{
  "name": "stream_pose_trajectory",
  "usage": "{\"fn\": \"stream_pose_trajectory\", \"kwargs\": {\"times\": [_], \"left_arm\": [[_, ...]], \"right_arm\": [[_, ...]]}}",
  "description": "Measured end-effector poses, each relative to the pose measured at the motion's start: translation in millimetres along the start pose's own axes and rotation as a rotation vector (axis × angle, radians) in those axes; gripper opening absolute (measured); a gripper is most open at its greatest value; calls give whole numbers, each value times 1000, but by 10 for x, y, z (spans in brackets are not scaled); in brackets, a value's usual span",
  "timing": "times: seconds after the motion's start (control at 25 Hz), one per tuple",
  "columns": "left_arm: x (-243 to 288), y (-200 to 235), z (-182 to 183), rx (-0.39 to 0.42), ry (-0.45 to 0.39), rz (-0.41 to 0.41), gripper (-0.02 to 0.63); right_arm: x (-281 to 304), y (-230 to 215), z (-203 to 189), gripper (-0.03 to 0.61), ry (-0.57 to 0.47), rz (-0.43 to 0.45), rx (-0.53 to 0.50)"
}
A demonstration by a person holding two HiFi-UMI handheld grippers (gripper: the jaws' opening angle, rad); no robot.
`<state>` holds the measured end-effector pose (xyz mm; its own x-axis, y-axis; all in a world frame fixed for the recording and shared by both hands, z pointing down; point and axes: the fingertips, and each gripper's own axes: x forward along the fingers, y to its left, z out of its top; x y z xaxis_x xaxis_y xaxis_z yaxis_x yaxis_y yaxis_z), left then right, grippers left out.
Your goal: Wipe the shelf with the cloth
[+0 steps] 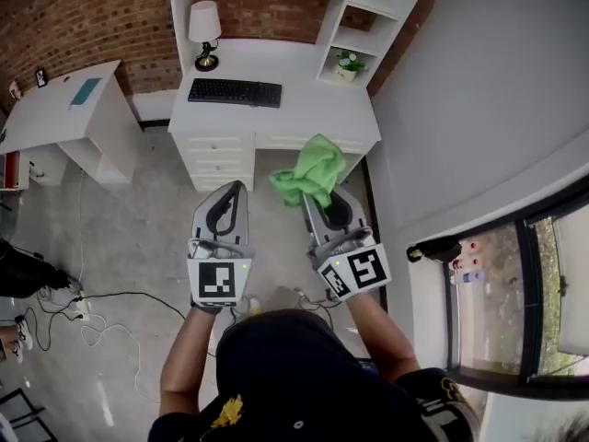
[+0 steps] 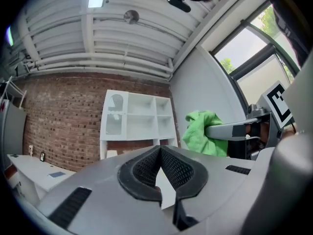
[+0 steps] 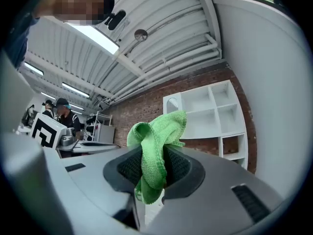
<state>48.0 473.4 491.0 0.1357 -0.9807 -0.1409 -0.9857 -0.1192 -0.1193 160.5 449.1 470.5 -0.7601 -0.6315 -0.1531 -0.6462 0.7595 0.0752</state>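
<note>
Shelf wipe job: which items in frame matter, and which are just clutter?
Job:
- green microfibre cloth, clamped in the right gripper
- white cubby shelf unit above the white desk
- left gripper, shut and empty

Lying about:
- black keyboard
- white table lamp
- small potted plant
- white side table
- black floor cables

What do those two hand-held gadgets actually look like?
Both the left gripper and right gripper are pale grey wedges tapering to two jaws lined with black textured pads. Each carries a white cube printed with black square markers.
</note>
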Motion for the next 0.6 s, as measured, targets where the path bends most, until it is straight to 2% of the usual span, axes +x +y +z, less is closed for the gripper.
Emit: {"fn": "stream_pose_trajectory", "kwargs": {"times": [0.24, 0.36, 0.6], "left_arm": [[20, 144, 16, 23, 16, -32, 17], [155, 126, -10, -19, 21, -84, 17], [351, 208, -63, -44, 31, -101, 17]], "right_arm": [[122, 152, 75, 89, -7, 11, -53], [112, 99, 46, 91, 31, 10, -97], [201, -65, 104, 89, 63, -40, -106]]}}
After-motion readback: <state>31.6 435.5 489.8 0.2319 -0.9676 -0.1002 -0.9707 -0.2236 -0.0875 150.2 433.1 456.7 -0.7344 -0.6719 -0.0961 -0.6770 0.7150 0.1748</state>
